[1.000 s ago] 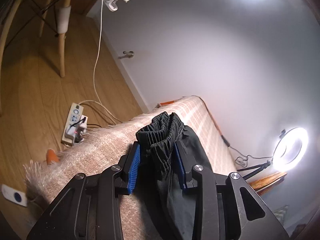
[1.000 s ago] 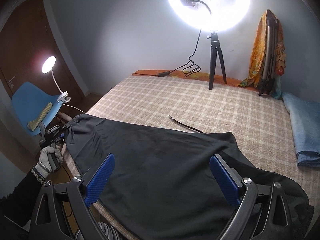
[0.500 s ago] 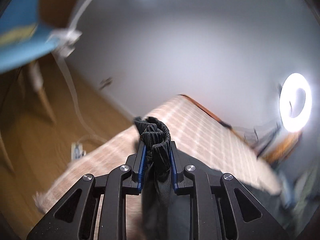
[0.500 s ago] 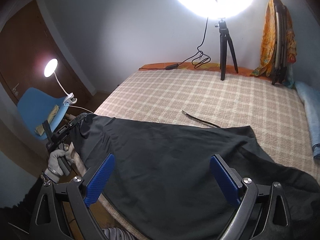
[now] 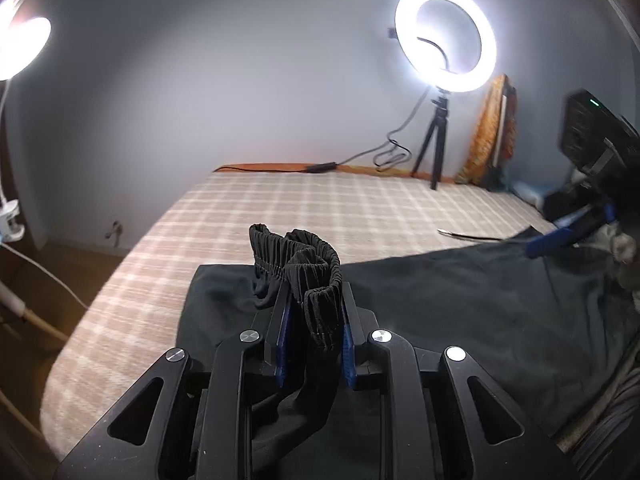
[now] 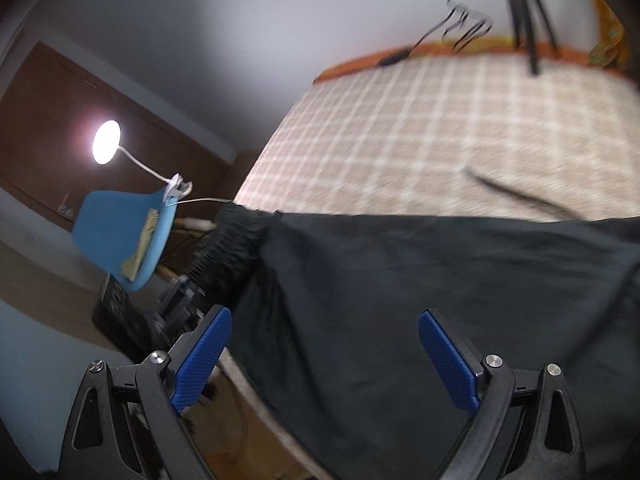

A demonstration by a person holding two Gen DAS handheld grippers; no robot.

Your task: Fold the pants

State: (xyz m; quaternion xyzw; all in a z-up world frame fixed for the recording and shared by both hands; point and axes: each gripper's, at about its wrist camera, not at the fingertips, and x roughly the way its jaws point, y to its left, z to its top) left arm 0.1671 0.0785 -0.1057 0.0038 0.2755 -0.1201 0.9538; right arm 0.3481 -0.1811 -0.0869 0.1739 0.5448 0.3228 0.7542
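Note:
The black pants (image 5: 460, 300) lie spread across the near part of the plaid bed (image 5: 320, 208). My left gripper (image 5: 313, 320) is shut on the bunched elastic waistband (image 5: 296, 256), held just above the cloth at the pants' left end. In the right wrist view the pants (image 6: 400, 280) stretch across the bed's near edge, with the waistband (image 6: 236, 232) and the left gripper at the far left. My right gripper (image 6: 324, 344) is open and empty over the middle of the pants. It also shows at the right of the left wrist view (image 5: 568, 228).
A ring light on a tripod (image 5: 444, 40) stands at the bed's far side with a cable (image 5: 392, 152). A dark strap (image 6: 512, 192) lies on the bedspread beyond the pants. A blue chair (image 6: 124, 236) with a clip lamp (image 6: 106, 148) stands left of the bed.
My left gripper has swung right with the waistband, from facing the floor and wall to facing along the bed. My right gripper has tilted down and left, closer over the pants.

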